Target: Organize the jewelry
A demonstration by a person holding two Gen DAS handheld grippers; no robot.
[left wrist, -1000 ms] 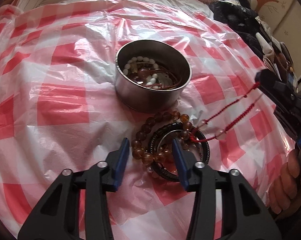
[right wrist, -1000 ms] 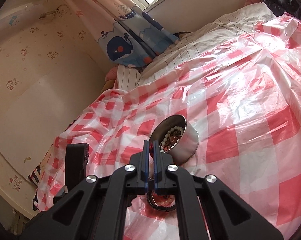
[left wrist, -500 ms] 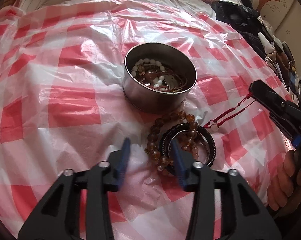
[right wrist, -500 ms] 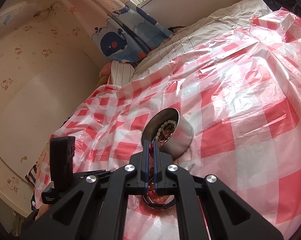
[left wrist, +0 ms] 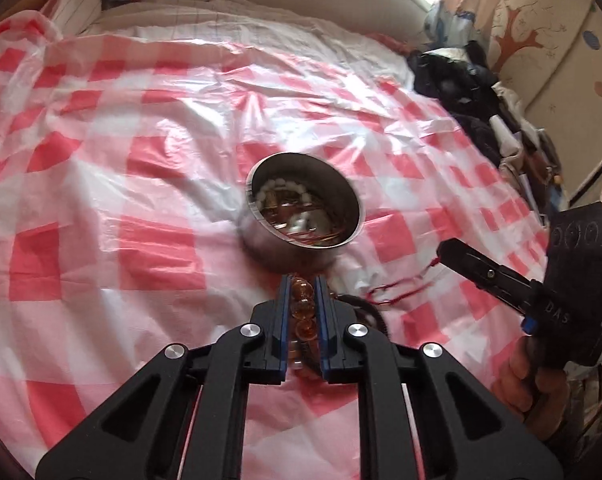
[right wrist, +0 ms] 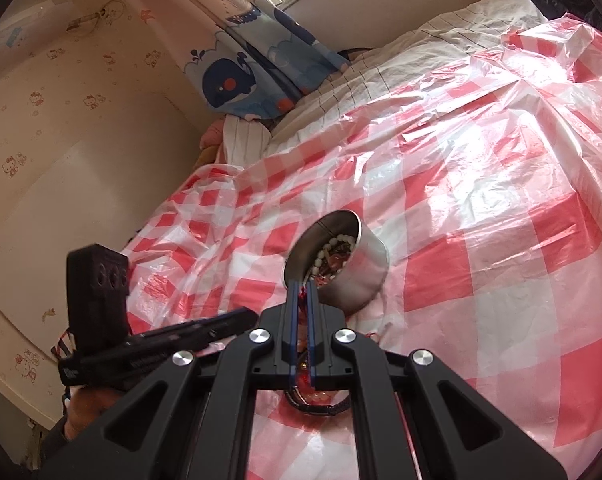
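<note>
A steel bowl point(left wrist: 285, 258) point(right wrist: 357, 280) holding white beads and other jewelry stands on the checked sheet. Just in front of it, my left gripper point(left wrist: 301, 284) point(right wrist: 237, 318) is closing, with the amber bead bracelet point(left wrist: 302, 304) pinched between its blue pads. A black bangle point(left wrist: 365, 306) point(right wrist: 317, 406) lies under and right of the beads. My right gripper point(right wrist: 301, 286) point(left wrist: 445, 250) is shut on a red cord point(right wrist: 301, 292) that trails across the sheet point(left wrist: 397, 290) toward the bangle.
A red-and-white checked plastic sheet point(left wrist: 141, 200) covers the bed. Dark clothes point(left wrist: 461, 84) are piled at the far right. A whale-print curtain point(right wrist: 237, 76) hangs by the wall. A person's hand point(left wrist: 533, 376) holds the right gripper's handle.
My left gripper's jaws, wide apart before, have come together on the amber beads, and the gripper has risen. The right gripper still holds the red cord in about the same place.
</note>
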